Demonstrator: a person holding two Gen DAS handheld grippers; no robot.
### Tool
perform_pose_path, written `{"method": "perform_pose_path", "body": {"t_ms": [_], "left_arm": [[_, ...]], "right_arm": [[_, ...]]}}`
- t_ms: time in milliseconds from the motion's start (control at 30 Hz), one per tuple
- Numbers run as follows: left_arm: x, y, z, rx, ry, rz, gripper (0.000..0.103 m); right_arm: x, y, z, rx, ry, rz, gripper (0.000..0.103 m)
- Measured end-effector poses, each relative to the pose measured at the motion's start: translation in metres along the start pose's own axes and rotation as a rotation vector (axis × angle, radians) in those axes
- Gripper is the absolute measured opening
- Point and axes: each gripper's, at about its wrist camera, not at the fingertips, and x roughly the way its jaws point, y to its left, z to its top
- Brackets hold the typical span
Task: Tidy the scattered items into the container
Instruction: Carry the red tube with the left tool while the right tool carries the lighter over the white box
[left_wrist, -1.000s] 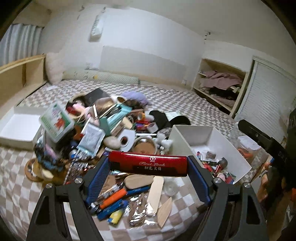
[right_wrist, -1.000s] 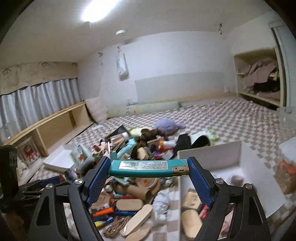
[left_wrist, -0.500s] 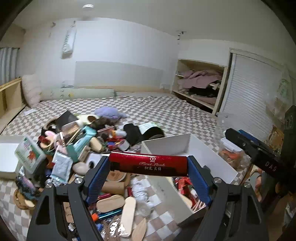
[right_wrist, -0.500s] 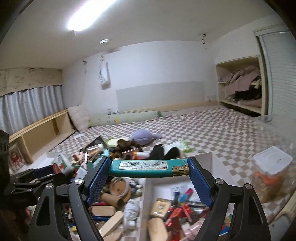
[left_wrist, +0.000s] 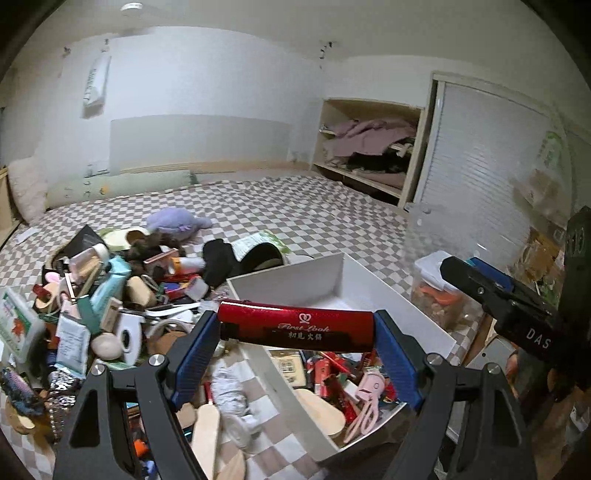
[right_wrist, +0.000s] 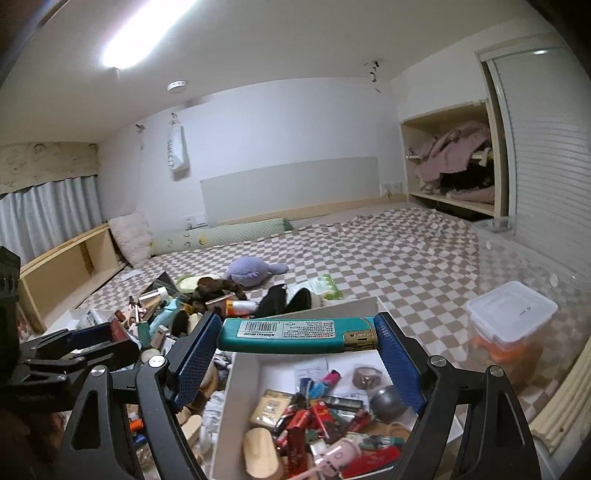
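The left gripper (left_wrist: 297, 332) was closed on a red lighter (left_wrist: 295, 331), which lay crosswise between the blue pads (left_wrist: 192, 356), its ends pressed against both. The lighter hung above the near left wall of the white box (left_wrist: 325, 275), partly over the box and partly over the checked bedcover (left_wrist: 332, 218).

The right gripper (right_wrist: 297, 334) likewise clamped a teal lighter (right_wrist: 295, 335) end to end between its pads (right_wrist: 195, 352), barcode label up and gold cap toward the right pad. It hung over the box (right_wrist: 236, 373), near its far wall.

In the box lay a jumble of red lighters, a wooden piece (right_wrist: 260, 452), a pink curler (left_wrist: 364, 400), a metal ball (right_wrist: 388, 406) and a tape roll (right_wrist: 365, 376).

Left of the box sat the pile of scattered items (left_wrist: 103, 295) on the bedcover, with a purple plush (left_wrist: 177, 225) and black socks (left_wrist: 221, 258) behind it. A lidded plastic tub (right_wrist: 511, 325) stood to the right of the box.
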Motion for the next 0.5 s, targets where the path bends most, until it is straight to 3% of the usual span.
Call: {"method": "perform_pose_path", "body": {"t_ms": [500], "left_arm": [[0.053, -0.031, -0.016, 0.012, 0.096, -0.055, 0.083]], "right_arm": [[0.015, -0.036, -0.019, 0.038, 0.08, -0.036, 0.084]]}}
